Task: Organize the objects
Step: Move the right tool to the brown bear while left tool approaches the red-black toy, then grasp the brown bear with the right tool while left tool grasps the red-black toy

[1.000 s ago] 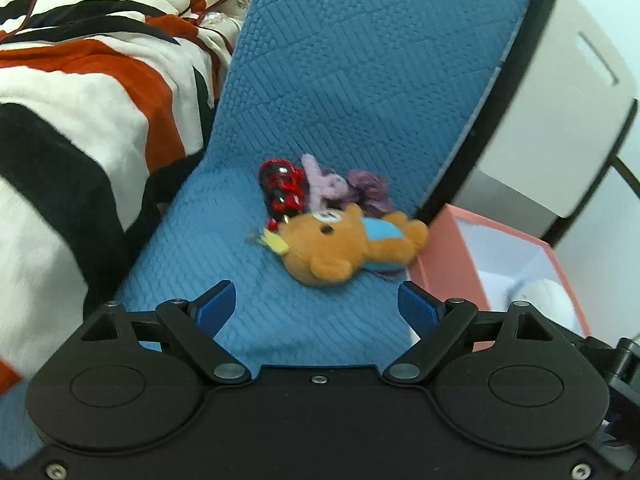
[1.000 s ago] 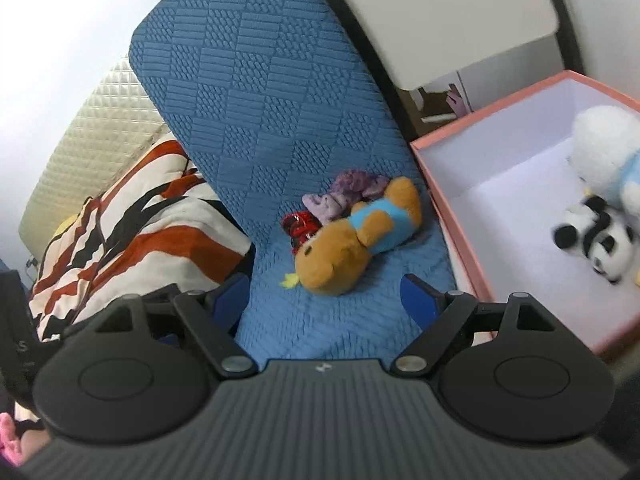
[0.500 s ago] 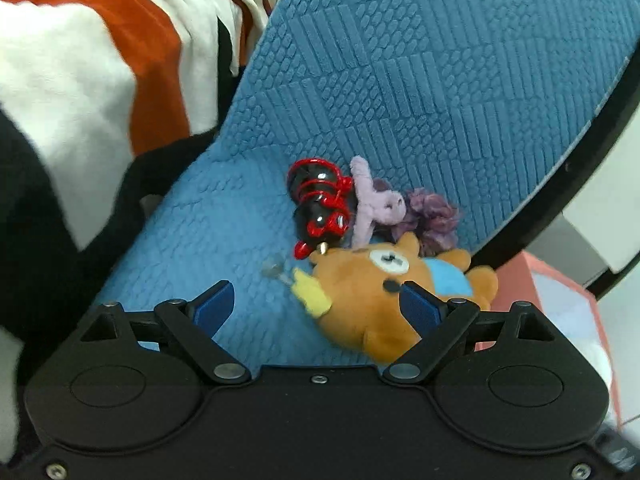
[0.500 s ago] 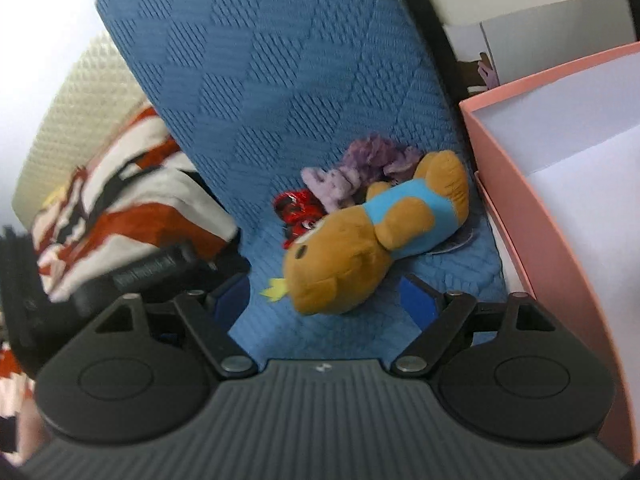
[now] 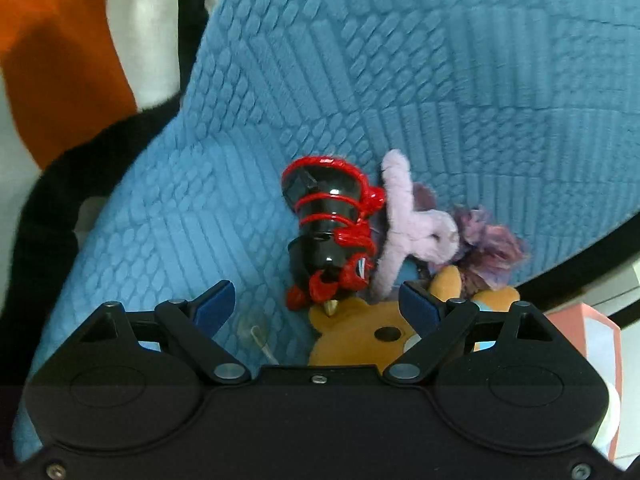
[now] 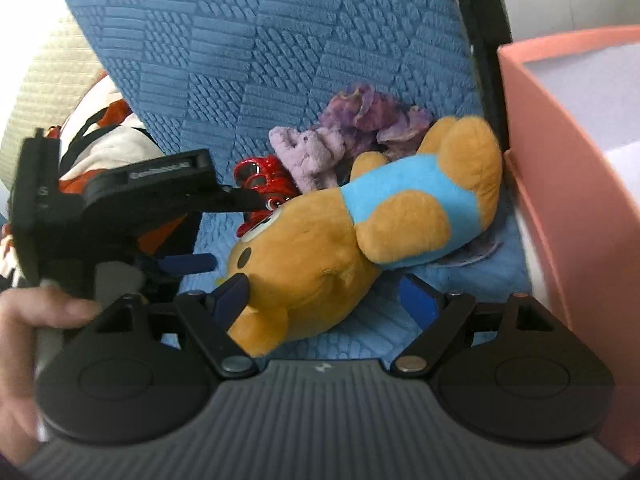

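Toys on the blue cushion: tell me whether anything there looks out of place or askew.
The teddy bear lies on its side, flopped against the red-and-black toy and the purple plush in a loose heap on the blue cushion, beside the pink box rather than in it. Nothing looks damaged.

No readable text appears in either view. A line of small white lettering runs along the black body of the left gripper, but it is too blurred to make out.
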### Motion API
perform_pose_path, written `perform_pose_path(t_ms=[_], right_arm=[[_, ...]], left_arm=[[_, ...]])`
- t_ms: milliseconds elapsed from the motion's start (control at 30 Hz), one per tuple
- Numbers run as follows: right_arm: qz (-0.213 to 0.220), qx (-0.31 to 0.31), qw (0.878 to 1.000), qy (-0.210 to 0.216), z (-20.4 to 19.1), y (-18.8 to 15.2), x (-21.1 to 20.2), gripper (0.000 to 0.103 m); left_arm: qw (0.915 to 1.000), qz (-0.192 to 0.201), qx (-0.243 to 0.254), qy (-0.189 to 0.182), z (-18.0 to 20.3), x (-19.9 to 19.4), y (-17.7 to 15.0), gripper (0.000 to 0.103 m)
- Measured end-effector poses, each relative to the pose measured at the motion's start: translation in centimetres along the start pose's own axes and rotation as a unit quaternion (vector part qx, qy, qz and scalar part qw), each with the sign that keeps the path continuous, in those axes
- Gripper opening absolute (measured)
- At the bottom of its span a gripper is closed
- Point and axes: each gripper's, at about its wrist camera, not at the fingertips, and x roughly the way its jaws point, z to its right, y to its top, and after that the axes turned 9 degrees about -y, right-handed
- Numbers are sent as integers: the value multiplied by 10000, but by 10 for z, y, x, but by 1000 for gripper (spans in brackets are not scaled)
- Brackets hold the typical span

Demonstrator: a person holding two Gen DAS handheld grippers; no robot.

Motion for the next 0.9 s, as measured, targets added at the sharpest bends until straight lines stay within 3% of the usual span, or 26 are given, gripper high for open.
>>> perform_pose_path(t_ms=[100, 200, 300, 400, 500, 600, 633, 767, 900], right_arm=[[-179, 127, 9996, 172, 0, 4, 8, 85], [-300, 150, 9990, 292, 0, 7, 18, 85], [-460, 155, 9978, 451, -2, 10, 27, 85], [-457, -2, 9983, 349, -8, 10, 31, 85], [-425, -111, 9984, 353, -14, 12, 33, 86], [-450, -107, 9982, 373, -14, 12, 36, 87], [-460, -115, 9982, 377, -15, 12, 36, 82], [-379, -559, 9974, 262, -27, 14, 29, 61], [-259, -919, 9954, 89, -36, 10, 18, 54]], left_arm=[[9998, -180, 15, 92, 0, 14, 4, 88], [9985, -242, 176, 454, -1, 27, 7, 91], [9992, -209, 7, 330, -4, 33, 10, 88], [9990, -229, 172, 349, 1, 38, 9, 84], [9982, -212, 358, 425, 7, 41, 6, 74], [9981, -270, 455, 306, 10, 41, 4, 54], [9982, -304, 470, 212, 11, 40, 4, 47], [9985, -252, 439, 214, 10, 30, 3, 46], [9991, -161, 348, 206, 8, 18, -4, 46]])
